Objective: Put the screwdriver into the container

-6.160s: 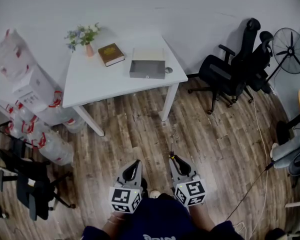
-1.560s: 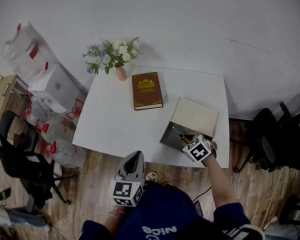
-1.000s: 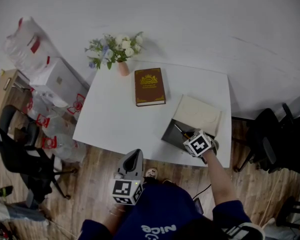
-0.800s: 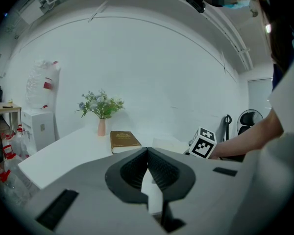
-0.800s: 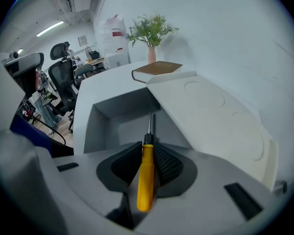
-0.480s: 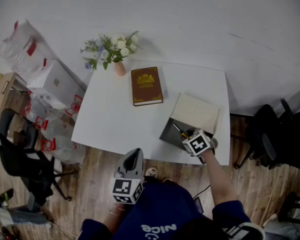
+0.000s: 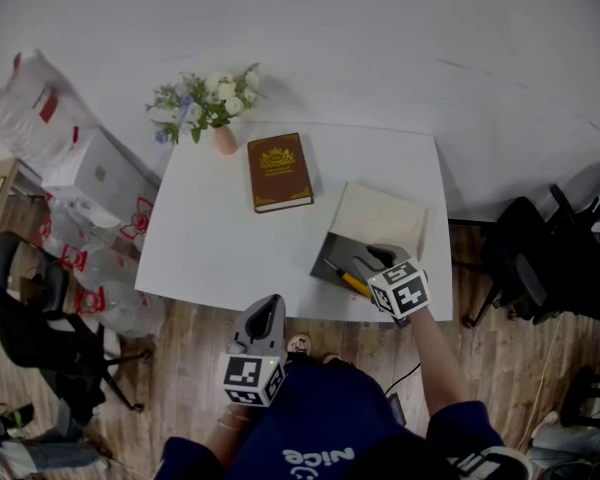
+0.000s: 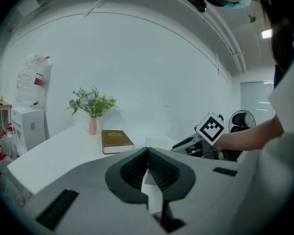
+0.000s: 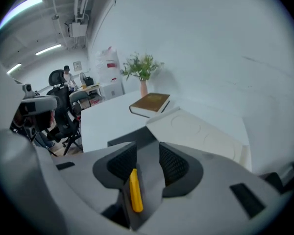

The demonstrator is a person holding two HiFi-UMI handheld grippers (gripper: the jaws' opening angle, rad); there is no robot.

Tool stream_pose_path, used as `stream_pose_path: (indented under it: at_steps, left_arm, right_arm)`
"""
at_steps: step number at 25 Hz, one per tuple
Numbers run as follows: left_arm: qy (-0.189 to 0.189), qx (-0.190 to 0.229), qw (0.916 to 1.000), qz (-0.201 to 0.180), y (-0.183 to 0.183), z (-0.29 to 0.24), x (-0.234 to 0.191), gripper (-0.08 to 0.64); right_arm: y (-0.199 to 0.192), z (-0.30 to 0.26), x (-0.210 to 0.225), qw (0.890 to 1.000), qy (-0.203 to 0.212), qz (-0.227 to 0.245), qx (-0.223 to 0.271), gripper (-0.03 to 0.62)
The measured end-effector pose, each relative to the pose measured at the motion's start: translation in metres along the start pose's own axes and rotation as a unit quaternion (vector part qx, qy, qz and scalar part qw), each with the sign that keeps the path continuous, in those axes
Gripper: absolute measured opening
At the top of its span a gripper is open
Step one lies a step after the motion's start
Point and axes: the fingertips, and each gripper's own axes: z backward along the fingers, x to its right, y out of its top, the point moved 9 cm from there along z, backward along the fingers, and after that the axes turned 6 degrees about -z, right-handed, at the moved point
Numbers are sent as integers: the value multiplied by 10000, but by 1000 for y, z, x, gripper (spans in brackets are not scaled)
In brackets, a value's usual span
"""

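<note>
The screwdriver [image 7: 342, 279] is lying inside the container [image 7: 321, 262], its yellow handle slanting across the grey floor of the box, so the placing itself is looking done. Directly over it the right tool [image 7: 365, 264] is hovering. Its jaws have just been opening and are now standing spread. In the right gripper view the yellow handle [image 9: 134, 190] is showing in the gap between them, but neither pad is pressing on it. I judge this to be the release, with the tool keeping above the box so the screwdriver is not getting dragged out again.

The container's pale lid [image 7: 380, 216] is lying folded back away from the person, leaving the box open. The box is sitting at the near right edge of the white surface [image 7: 210, 238], within reach of the right arm.

The left tool [image 7: 269, 306] is waiting off the surface's near edge, jaws pressed together with nothing in them, since the job is needing only one hand. Farther back, a brown book [image 7: 278, 171] and a vase of flowers [image 7: 205, 98] are standing well clear.
</note>
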Motion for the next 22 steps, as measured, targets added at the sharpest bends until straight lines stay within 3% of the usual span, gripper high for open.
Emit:
stream_pose_path:
  at_steps: [4, 10, 17, 22]
  left_arm:
    - [-214, 69, 9997, -30, 4, -3, 4, 17]
    - [-600, 115, 9981, -91, 8, -7, 12, 17]
    - [-1092, 220, 9936, -160, 11, -17, 27, 17]
    - [-1453, 163, 9890, -236, 9, -21, 40, 17]
  right_arm:
    - [12, 33, -11, 9970, -254, -157, 713, 158]
    - [5, 84, -30, 9841, -733, -446, 1556, 158]
    - [-29, 129, -52, 9628, -1237, -852, 2245, 158]
    - [-64, 154, -70, 9386, -1596, -1423, 2707, 158]
